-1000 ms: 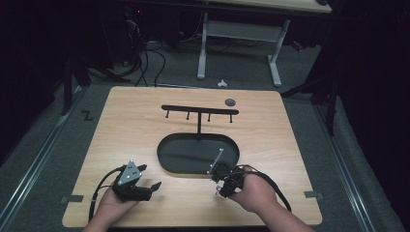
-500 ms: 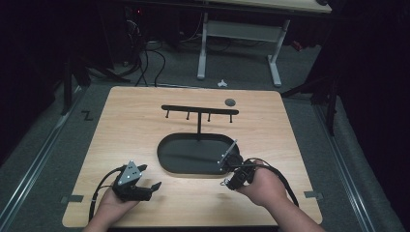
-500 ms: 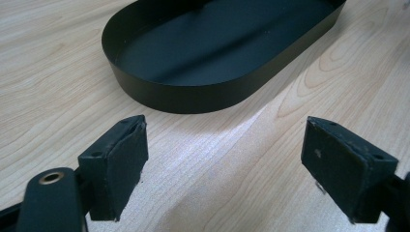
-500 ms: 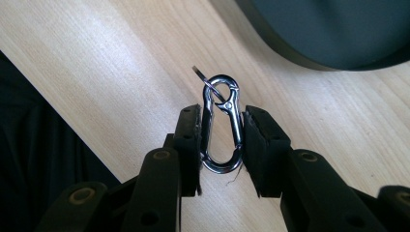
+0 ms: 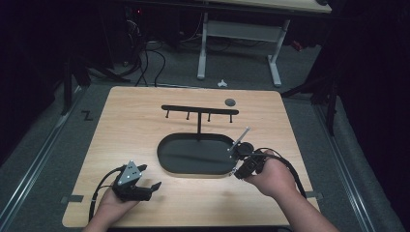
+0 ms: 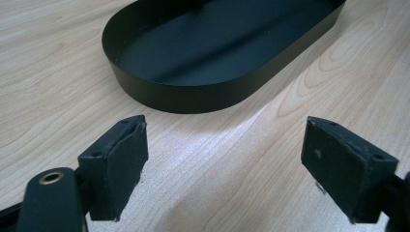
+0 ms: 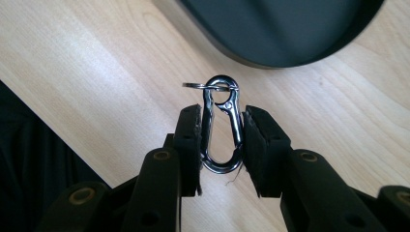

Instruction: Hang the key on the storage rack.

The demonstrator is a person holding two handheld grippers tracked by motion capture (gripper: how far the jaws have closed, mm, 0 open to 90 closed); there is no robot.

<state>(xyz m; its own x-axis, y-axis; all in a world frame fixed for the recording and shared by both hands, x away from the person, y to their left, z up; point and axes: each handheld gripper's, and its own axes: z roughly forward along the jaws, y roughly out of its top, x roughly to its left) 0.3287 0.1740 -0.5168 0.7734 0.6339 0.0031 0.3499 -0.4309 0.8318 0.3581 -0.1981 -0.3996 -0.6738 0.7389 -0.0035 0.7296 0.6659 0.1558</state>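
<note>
A silver carabiner clip with a small key ring at its top stands upright between the pads of my right gripper, which is shut on it. The high view places that right gripper at the near right end of a black oval tray, lifted a little off the wood. A black T-shaped hook stand rises from the tray's far side. My left gripper rests on the table at the near left, open, its pads apart with only bare wood between them.
The tray's dark wall lies just ahead of the left gripper. A small dark round object sits on the far right of the wooden table. Dark floor, cables and a desk frame lie beyond.
My right gripper has risen and moved away and to the right along the tray's end, the clip still in it. The left gripper has stayed where it was.
</note>
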